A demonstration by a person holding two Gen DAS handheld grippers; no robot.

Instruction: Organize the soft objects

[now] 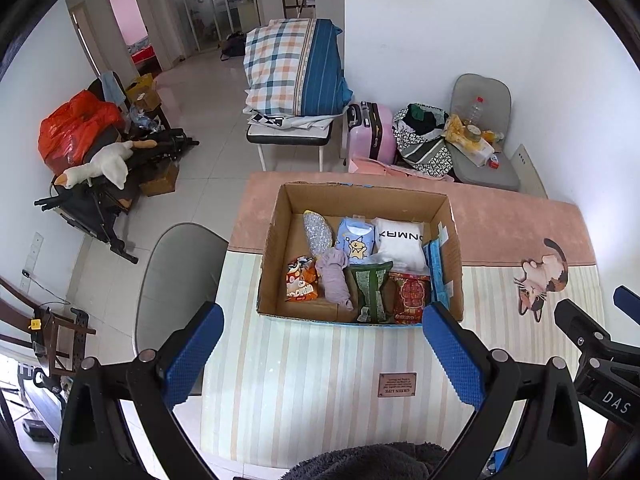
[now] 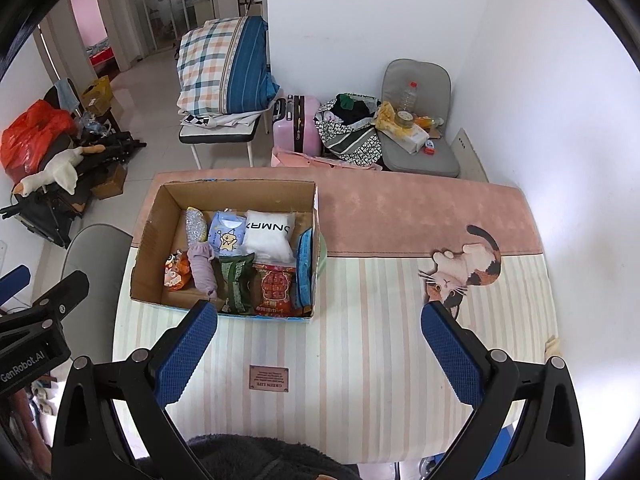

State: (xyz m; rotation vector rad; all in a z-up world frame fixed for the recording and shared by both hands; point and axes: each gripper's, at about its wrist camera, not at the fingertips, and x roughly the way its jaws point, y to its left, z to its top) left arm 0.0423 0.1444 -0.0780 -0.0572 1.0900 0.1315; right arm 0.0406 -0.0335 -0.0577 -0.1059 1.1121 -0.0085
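An open cardboard box (image 1: 276,240) (image 2: 150,240) stands on the table with a striped and pink mat (image 1: 304,380) (image 2: 380,320). Inside lie a white pillow pack (image 1: 400,240) (image 2: 270,236), a lilac cloth roll (image 1: 334,278) (image 2: 202,266), a blue tissue pack (image 1: 354,238) (image 2: 226,234), a green bag (image 1: 372,288) (image 2: 236,280), a red bag (image 1: 410,296) (image 2: 274,290), an orange snack bag (image 1: 300,280) (image 2: 176,272) and a silver pouch (image 1: 317,232) (image 2: 196,222). My left gripper (image 1: 322,350) is open and empty in front of the box. My right gripper (image 2: 320,346) is open and empty, to the right of the box's front.
A grey chair (image 1: 176,272) (image 2: 92,264) stands at the table's left. Beyond the table are a pink suitcase (image 1: 368,132) (image 2: 296,124), a bag of clothes (image 1: 424,140), a second chair with a bottle (image 2: 416,120), a bench with folded bedding (image 1: 296,72) and a goose plush (image 1: 100,166).
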